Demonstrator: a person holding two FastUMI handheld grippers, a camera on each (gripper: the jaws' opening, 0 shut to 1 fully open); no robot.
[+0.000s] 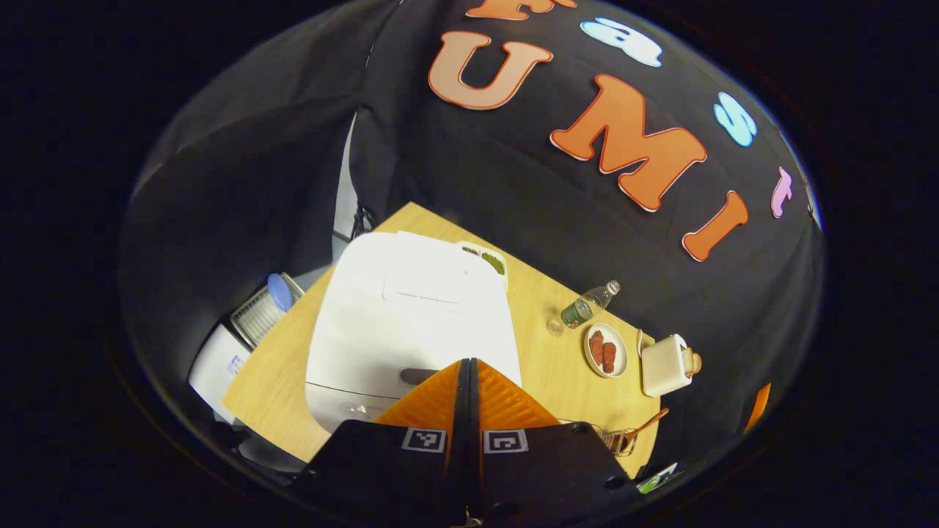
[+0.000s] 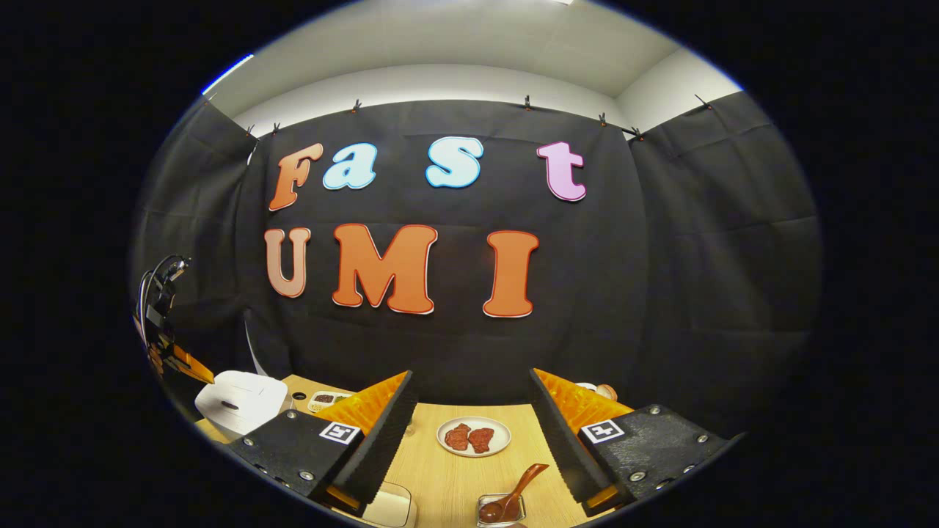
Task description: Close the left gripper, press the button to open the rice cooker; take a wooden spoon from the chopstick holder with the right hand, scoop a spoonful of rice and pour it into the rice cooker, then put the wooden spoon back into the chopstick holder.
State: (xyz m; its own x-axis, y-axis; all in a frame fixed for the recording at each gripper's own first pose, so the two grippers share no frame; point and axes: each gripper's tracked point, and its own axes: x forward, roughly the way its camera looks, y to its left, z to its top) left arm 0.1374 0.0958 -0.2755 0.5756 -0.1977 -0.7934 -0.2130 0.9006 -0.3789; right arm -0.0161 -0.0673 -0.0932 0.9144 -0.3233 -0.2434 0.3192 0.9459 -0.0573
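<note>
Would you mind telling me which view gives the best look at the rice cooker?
The left gripper view: the rice cooker sits large and close, seen from above with its lid down, just beyond the left gripper. In the right gripper view the rice cooker is small, far to the left, partly behind a finger.

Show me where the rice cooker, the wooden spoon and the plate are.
rice cooker point(image 1: 411, 315): left gripper view, middle of its white lid.
wooden spoon point(image 2: 522, 485): right gripper view, its handle.
plate point(image 2: 501, 445): right gripper view, bare right rim.
</note>
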